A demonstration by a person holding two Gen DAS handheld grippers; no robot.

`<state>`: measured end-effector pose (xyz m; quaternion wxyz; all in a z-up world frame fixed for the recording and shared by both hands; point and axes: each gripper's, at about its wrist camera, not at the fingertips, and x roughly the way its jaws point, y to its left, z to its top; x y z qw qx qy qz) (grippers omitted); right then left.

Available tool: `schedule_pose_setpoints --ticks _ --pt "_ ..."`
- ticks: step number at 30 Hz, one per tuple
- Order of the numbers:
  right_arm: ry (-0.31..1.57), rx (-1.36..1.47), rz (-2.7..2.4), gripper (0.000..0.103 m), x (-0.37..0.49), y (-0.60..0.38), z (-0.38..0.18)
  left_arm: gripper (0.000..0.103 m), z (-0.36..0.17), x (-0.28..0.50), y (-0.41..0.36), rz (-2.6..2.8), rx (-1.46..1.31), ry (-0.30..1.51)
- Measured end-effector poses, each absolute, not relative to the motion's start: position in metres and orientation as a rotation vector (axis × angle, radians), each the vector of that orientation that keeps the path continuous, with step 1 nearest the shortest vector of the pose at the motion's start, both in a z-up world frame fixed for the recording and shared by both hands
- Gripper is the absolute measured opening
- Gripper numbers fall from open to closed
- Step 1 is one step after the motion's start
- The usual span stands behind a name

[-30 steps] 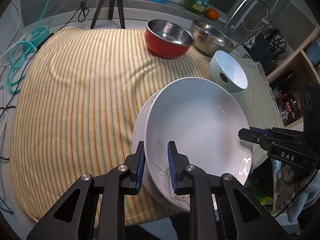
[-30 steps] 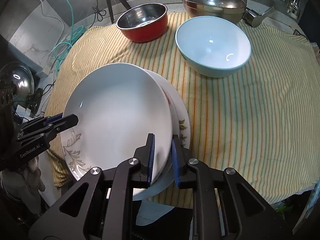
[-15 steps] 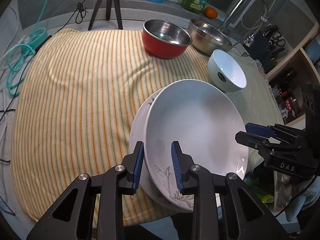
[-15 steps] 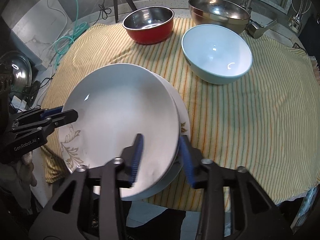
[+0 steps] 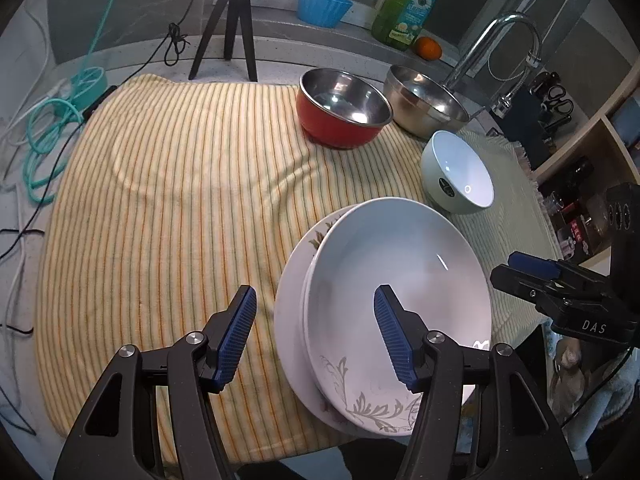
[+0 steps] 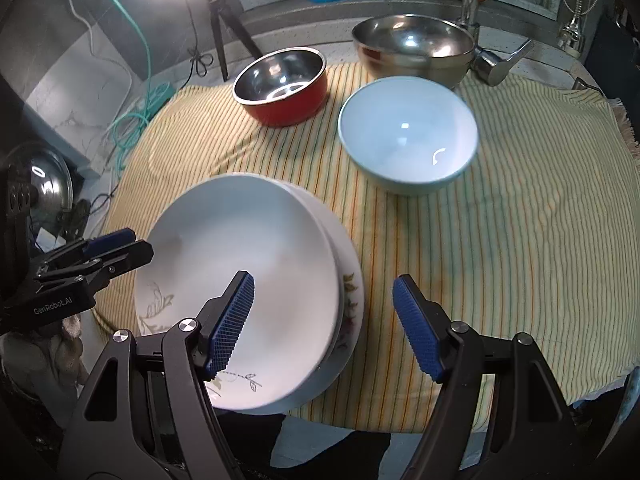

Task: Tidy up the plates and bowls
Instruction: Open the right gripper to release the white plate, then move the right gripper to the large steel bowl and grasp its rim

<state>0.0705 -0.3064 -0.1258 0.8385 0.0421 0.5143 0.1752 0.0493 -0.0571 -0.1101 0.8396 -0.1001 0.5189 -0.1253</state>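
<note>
A deep white plate with a grey leaf pattern (image 5: 400, 292) (image 6: 248, 272) lies stacked on a flatter floral plate (image 5: 290, 312) (image 6: 352, 300) at the near edge of the striped cloth. My left gripper (image 5: 316, 332) is open, its jaws astride the stack's left rim, holding nothing. My right gripper (image 6: 324, 320) is open astride the right rim, also empty. Behind stand a pale blue bowl (image 5: 460, 172) (image 6: 408, 136), a red bowl with steel inside (image 5: 344, 112) (image 6: 282, 84) and a steel bowl (image 5: 424, 100) (image 6: 412, 46).
The yellow striped cloth (image 5: 168, 200) (image 6: 520, 240) covers the counter. At the back are a black tripod (image 5: 228, 28), a blue cup (image 5: 324, 6), a green soap bottle (image 5: 408, 4), an orange (image 5: 430, 48) and a tap (image 5: 492, 44). Teal cable (image 5: 44, 128) lies left.
Both grippers have opened wide and let go of the deep plate, which now rests on the floral plate. Both have drawn back slightly from the stack.
</note>
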Motion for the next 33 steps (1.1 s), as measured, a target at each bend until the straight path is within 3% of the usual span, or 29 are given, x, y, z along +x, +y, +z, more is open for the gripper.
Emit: schedule_pose_setpoints --ticks 17,33 --pt "0.973 0.192 0.287 0.075 0.113 -0.362 -0.089 0.061 -0.081 0.085 -0.042 -0.247 -0.237 0.996" --pt "0.918 0.297 0.256 0.075 0.2 -0.424 -0.077 0.061 -0.061 0.182 -0.093 -0.372 -0.267 0.944"
